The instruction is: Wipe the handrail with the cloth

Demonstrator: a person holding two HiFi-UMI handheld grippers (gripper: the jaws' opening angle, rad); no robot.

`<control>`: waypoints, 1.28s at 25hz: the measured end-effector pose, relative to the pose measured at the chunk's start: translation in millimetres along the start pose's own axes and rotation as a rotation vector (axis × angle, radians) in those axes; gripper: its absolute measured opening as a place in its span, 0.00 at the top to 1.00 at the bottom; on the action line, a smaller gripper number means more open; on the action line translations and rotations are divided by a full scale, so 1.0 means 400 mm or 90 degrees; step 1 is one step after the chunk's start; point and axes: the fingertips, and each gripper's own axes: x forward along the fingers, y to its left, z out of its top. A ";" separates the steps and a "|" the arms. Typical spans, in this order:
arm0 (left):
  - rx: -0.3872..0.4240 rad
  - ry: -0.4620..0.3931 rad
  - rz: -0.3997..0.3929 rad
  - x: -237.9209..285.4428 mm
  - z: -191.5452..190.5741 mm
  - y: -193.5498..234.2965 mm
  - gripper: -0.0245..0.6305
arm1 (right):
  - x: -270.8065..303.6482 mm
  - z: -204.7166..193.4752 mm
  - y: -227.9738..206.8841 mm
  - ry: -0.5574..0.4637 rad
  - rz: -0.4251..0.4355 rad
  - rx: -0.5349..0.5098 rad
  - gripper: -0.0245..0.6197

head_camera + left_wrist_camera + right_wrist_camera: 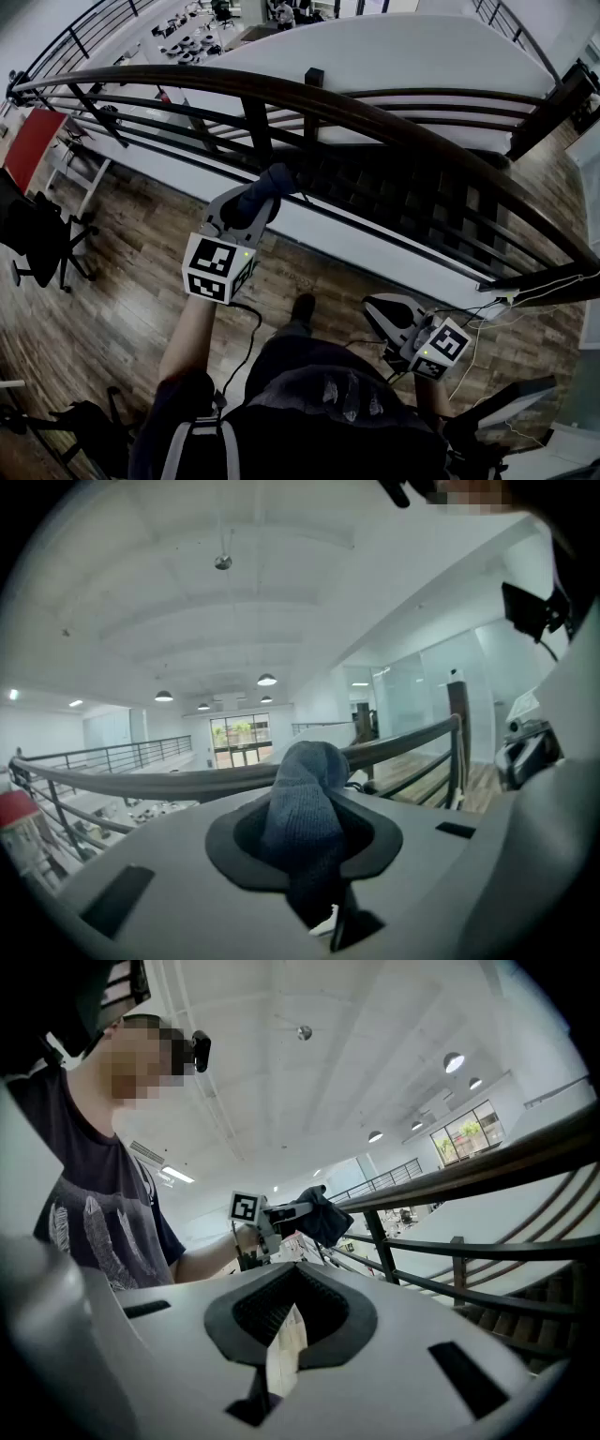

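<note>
Dark wood runs in a long curve ahead of me: the handrail (375, 117), topping a railing of dark bars. Everything else I place from it.

My left tool (255, 204) is raised to the near side of the handrail, about midway along its curve. Its jaws are clamped on the cloth (279, 178), a dark blue-grey knitted wad. In the left gripper view the cloth (305, 799) fills the hollow of the tool (314, 855) and bulges out past the tips, with the handrail (187, 782) crossing right behind it. From the right gripper view the left tool (281, 1211) shows side-on, and the cloth (323, 1213) sits just at the handrail (487, 1171). I cannot tell whether the two are touching.

My right tool (384, 314) hangs low by my hip, well short of the handrail and below it. Its jaws (291, 1321) are pressed together with nothing in them. A pale strip shows at their seam, and I cannot tell what it is.

Beyond the handrail a dark staircase (375, 192) drops away. On my side of it lies a wood-plank floor (122, 281). Far off to the left of the handrail's end stands a black chair (37, 239), on that same floor.
</note>
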 end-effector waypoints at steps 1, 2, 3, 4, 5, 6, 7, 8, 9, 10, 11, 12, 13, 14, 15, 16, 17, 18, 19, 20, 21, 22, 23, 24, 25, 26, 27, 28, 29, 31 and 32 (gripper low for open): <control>0.024 0.002 0.029 0.043 0.030 0.077 0.82 | 0.038 0.030 -0.018 0.001 0.002 -0.003 0.95; 0.046 0.003 0.057 0.087 0.059 0.153 0.82 | 0.074 0.057 -0.035 0.002 0.003 -0.006 0.95; 0.065 0.005 0.082 0.132 0.084 0.224 0.82 | 0.109 0.077 -0.050 0.003 0.004 -0.009 0.95; 0.081 0.009 0.103 0.176 0.102 0.289 0.82 | 0.140 0.086 -0.063 0.005 0.005 -0.011 0.95; 0.094 0.016 0.119 0.221 0.112 0.346 0.82 | 0.165 0.084 -0.073 0.008 0.006 -0.011 0.95; 0.104 0.030 0.133 0.264 0.116 0.397 0.82 | 0.185 0.077 -0.082 0.010 0.008 -0.009 0.95; 0.113 0.050 0.146 0.309 0.114 0.446 0.82 | 0.198 0.074 -0.092 0.007 0.011 -0.008 0.95; 0.121 0.076 0.159 0.356 0.108 0.492 0.82 | 0.207 0.076 -0.105 0.002 0.014 -0.005 0.95; 0.129 0.105 0.171 0.403 0.098 0.532 0.82 | 0.212 0.083 -0.122 -0.002 0.016 -0.001 0.95; 0.141 0.135 0.180 0.448 0.085 0.563 0.82 | 0.212 0.088 -0.140 -0.004 0.015 0.001 0.95; 0.157 0.164 0.187 0.489 0.070 0.588 0.82 | 0.212 0.090 -0.158 -0.004 0.012 0.001 0.95; 0.175 0.190 0.190 0.524 0.055 0.610 0.82 | 0.215 0.094 -0.173 -0.004 0.007 0.005 0.95; 0.191 0.214 0.190 0.553 0.043 0.633 0.82 | 0.222 0.102 -0.184 -0.004 0.002 0.011 0.95; 0.200 0.233 0.187 0.576 0.035 0.657 0.82 | 0.232 0.110 -0.194 -0.004 -0.002 0.016 0.95; 0.202 0.246 0.182 0.594 0.031 0.676 0.82 | 0.242 0.117 -0.202 -0.002 -0.005 0.019 0.95; 0.197 0.254 0.175 0.608 0.028 0.688 0.82 | 0.248 0.125 -0.209 -0.001 -0.008 0.021 0.95; 0.189 0.259 0.165 0.621 0.025 0.690 0.82 | 0.251 0.131 -0.216 -0.001 -0.011 0.021 0.95; 0.184 0.264 0.157 0.633 0.022 0.687 0.82 | 0.250 0.135 -0.226 -0.001 -0.013 0.020 0.95; 0.183 0.270 0.151 0.647 0.017 0.680 0.82 | 0.245 0.139 -0.237 -0.003 -0.016 0.022 0.95; 0.181 0.279 0.145 0.660 0.012 0.671 0.82 | 0.237 0.142 -0.251 -0.005 -0.021 0.027 0.95; 0.170 0.289 0.138 0.670 0.008 0.661 0.82 | 0.229 0.144 -0.264 -0.007 -0.026 0.034 0.95; 0.143 0.293 0.124 0.676 0.007 0.647 0.82 | 0.219 0.144 -0.275 -0.006 -0.032 0.037 0.95; 0.106 0.290 0.104 0.681 0.009 0.629 0.82 | 0.209 0.139 -0.282 -0.002 -0.037 0.035 0.95; 0.073 0.286 0.087 0.683 0.013 0.613 0.82 | 0.198 0.132 -0.287 0.002 -0.042 0.031 0.95; 0.059 0.285 0.078 0.683 0.016 0.600 0.82 | 0.187 0.126 -0.287 0.005 -0.047 0.029 0.95; 0.062 0.286 0.076 0.683 0.019 0.588 0.82 | 0.176 0.122 -0.287 0.004 -0.051 0.031 0.95; 0.066 0.287 0.073 0.683 0.021 0.572 0.82 | 0.166 0.122 -0.285 -0.001 -0.056 0.033 0.95; 0.060 0.286 0.065 0.684 0.022 0.550 0.82 | 0.154 0.125 -0.284 -0.008 -0.061 0.038 0.95; 0.046 0.283 0.054 0.687 0.025 0.521 0.82 | 0.138 0.127 -0.285 -0.013 -0.065 0.042 0.95; 0.014 0.277 0.032 0.691 0.037 0.451 0.82 | 0.084 0.112 -0.294 -0.010 -0.070 0.031 0.95; -0.003 0.274 0.022 0.694 0.046 0.410 0.82 | 0.051 0.102 -0.298 -0.008 -0.071 0.021 0.95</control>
